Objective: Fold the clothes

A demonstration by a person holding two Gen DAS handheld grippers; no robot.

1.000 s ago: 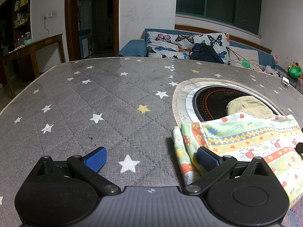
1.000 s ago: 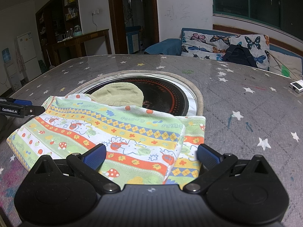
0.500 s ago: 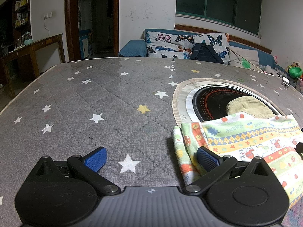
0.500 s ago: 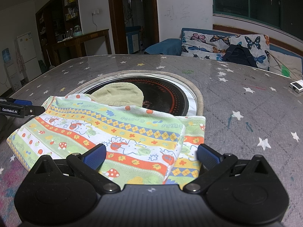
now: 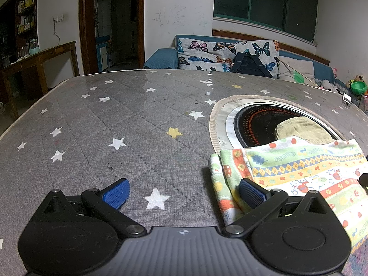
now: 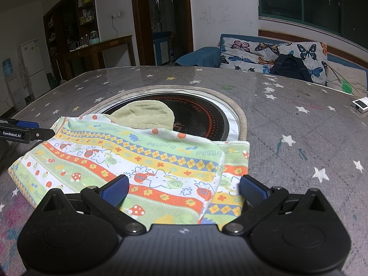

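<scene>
- Grey quilted cloth printed with white stars covers a large round surface (image 5: 138, 138) in a dim living room; a sofa with butterfly cushions (image 6: 264, 48) stands behind it.
- Set into the surface is a round black cooktop (image 6: 197, 117), and a plain yellowish cloth (image 6: 145, 112) lies partly on it.
- One small patterned garment (image 6: 128, 154), striped in green, yellow and orange with cartoon animals and mushrooms, lies flat on the surface, its far edge overlapping the yellowish cloth and the cooktop rim.
- From the right wrist view, the right gripper (image 6: 184, 187) sits low at the garment's near edge, fingers wide apart and holding nothing; a folded-over flap edge runs between the two blue pads.
- From the left wrist view, the left gripper (image 5: 184, 189) also has its fingers wide apart and empty. Its right finger rests at or over the garment's rolled side edge; its left finger is over bare surface.
- The left gripper's tip also shows at the far left of the right wrist view, just beside the garment's corner.
- The step in hand appears to be taking hold of the garment for a fold.
- To do it well, each gripper probably needs one finger slid under the fabric edge and one above, so all layers are pinched.
- Lifting both sides evenly should keep the fold square.
- Catching only the top layer would likely undo the existing flap.
</scene>
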